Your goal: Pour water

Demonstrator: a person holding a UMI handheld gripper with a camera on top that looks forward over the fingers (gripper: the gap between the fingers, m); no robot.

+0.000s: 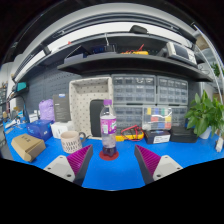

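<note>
Blue table [120, 170]: bare surface ahead of the gripper and to its right.
Shelving [120, 60], back wall: stocked, contents unclear.
One potted plant [208, 112], far right.
One white basket [70, 141] and one brown bag [27, 147], left, crowding that side.
One bottle [108, 125], pink-labelled, upright just beyond the fingertips, untouched.
Gripper [109, 162]: fingers spread wide, holding nothing.

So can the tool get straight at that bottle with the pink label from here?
Probably yes. The tool is open, and the bottle stands upright on the blue table just ahead of the fingers, centred on their gap. Nothing lies between them; the basket sits off to the side.
</note>
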